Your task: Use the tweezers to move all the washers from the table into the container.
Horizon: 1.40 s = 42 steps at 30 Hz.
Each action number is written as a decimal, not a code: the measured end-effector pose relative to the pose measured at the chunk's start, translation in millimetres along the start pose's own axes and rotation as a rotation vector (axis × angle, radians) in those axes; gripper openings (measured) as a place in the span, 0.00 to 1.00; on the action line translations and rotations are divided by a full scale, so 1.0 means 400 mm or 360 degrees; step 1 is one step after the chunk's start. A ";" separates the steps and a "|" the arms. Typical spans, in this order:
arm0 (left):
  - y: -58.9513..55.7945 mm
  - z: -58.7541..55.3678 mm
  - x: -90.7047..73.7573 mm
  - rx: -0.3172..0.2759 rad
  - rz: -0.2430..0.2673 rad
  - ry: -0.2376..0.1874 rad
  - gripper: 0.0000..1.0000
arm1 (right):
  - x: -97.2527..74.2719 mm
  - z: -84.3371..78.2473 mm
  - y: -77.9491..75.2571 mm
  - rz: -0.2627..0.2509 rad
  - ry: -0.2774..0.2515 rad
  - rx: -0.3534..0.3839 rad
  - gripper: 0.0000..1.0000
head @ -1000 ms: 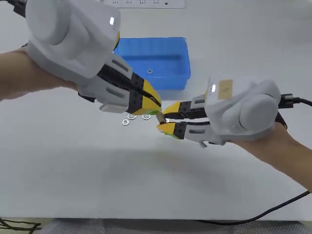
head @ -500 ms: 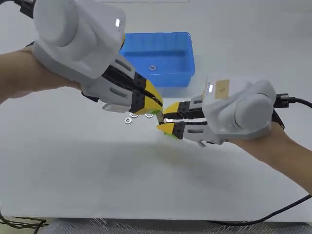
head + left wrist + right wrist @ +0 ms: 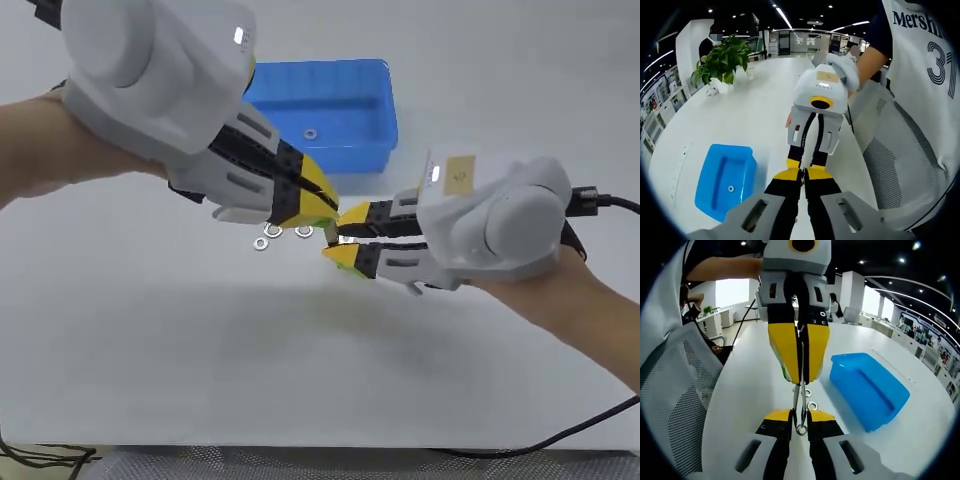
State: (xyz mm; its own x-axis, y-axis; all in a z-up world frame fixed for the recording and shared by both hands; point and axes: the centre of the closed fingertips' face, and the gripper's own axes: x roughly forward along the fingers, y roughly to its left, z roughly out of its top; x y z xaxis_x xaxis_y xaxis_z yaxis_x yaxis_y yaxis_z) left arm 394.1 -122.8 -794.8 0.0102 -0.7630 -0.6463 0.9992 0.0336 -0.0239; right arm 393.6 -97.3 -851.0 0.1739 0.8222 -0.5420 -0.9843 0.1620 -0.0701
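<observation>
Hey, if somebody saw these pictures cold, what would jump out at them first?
Two white and yellow grippers meet tip to tip mid-table: the left gripper and right gripper both clamp slim tweezers, with a washer at their tips. Behind them sits a bright blue container holding a single washer, and loose washers lie on the white table beside the left gripper's tip.

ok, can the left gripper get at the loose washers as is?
Likely yes: the left gripper is shut on the tweezers, tips close by the washers on bare table. The right gripper pinches the same tweezers, beside the washers, not over them.
</observation>
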 end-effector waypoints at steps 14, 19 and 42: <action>-0.013 -0.001 0.008 0.0001 -0.0027 0.0019 0.07 | -0.005 -0.021 0.008 0.0011 0.0038 -0.0016 0.13; -0.012 0.002 0.012 -0.0005 -0.0023 0.0006 0.07 | -0.011 -0.015 0.006 0.0014 0.0013 0.0004 0.12; -0.026 0.030 -0.038 0.0024 -0.0017 0.0034 0.07 | -0.024 0.036 -0.001 0.0005 -0.0015 0.0002 0.10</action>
State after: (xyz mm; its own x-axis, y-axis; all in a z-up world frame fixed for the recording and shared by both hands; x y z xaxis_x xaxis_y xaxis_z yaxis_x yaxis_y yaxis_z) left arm 384.0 -119.2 -775.7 -0.0011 -0.7495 -0.6620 0.9997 0.0156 -0.0194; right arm 392.8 -97.4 -833.7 0.1712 0.8277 -0.5344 -0.9848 0.1601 -0.0674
